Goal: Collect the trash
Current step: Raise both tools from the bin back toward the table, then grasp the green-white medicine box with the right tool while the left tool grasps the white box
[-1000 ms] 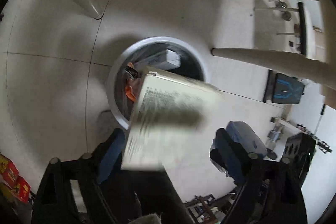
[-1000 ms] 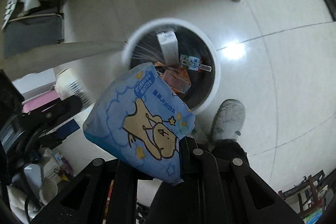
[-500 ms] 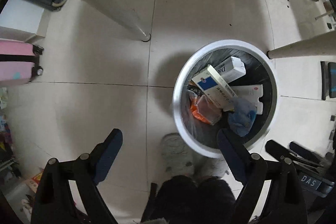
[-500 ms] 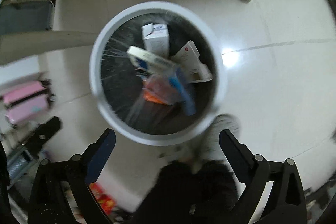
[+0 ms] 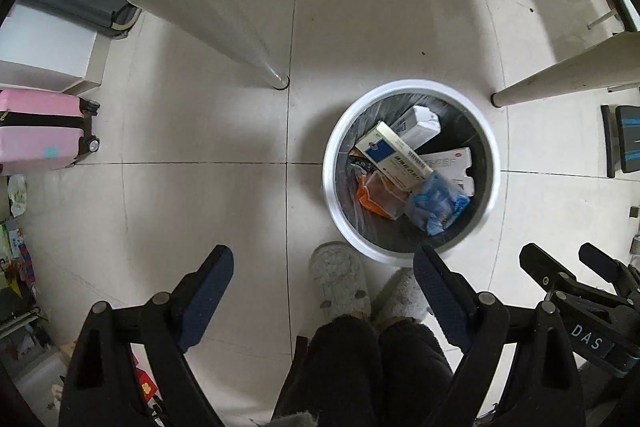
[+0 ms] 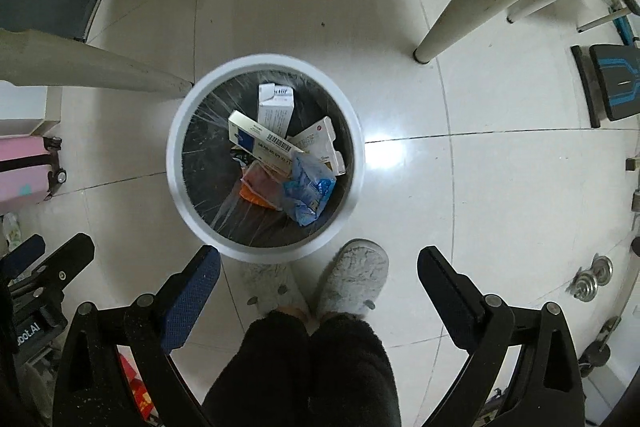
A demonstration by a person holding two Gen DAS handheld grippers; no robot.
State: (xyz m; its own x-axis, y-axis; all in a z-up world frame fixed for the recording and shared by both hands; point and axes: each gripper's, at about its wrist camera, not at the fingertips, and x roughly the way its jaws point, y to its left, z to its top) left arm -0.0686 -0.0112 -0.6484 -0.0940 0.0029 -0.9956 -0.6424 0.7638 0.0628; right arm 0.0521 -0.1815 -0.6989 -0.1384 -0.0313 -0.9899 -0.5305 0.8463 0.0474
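White bin (image 6: 174, 163) holding boxes (image 6: 275, 107), blue packet (image 6: 308, 189), orange wrapper (image 6: 256, 195)

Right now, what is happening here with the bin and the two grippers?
A person in grey slippers stands over a white trash bin on the tiled floor, holding a gripper in each hand. The left gripper and the right gripper are both open and empty. In the bin lie a blue-and-white box, a blue plastic packet, other cartons and an orange wrapper.
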